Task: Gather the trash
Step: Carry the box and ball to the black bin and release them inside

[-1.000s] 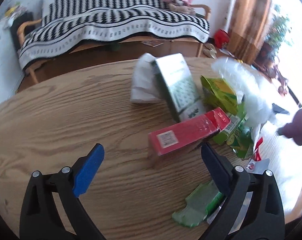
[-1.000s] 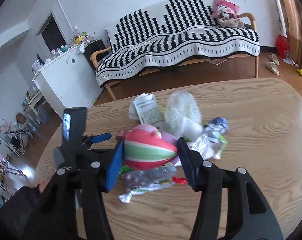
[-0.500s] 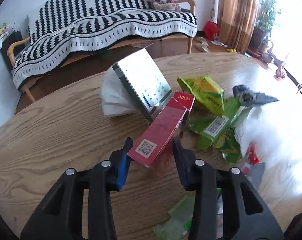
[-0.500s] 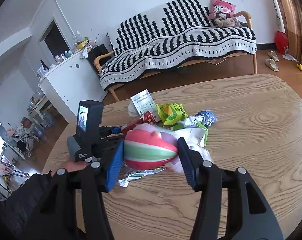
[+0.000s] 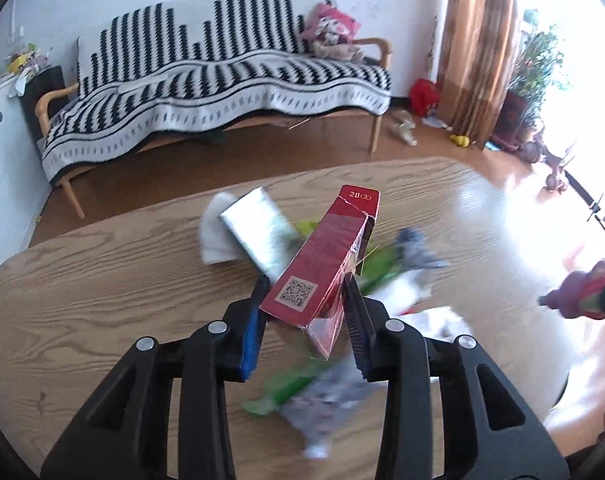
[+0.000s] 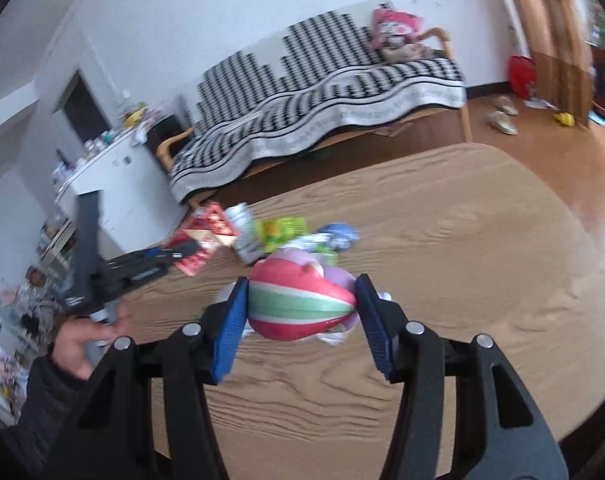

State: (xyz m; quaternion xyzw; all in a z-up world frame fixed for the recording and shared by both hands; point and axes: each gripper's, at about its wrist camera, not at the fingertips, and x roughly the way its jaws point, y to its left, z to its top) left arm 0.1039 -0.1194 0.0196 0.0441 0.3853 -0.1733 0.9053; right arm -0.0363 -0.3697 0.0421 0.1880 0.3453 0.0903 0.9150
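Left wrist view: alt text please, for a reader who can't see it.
The left gripper is shut on a long red cardboard box with a QR code, raised tilted over an oval wooden table. Blurred wrappers and a white-green carton litter the table; a black-and-white striped sofa stands behind.

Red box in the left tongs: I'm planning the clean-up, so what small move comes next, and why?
Probably carry the red box clear of the table. The left tongs, whose jaws were just closing, clamp it, and its far end tilts up above the remaining litter.

Wrappers [image 5: 382, 272] lie on the table [image 5: 102, 280], sofa [image 5: 222, 92] behind it.
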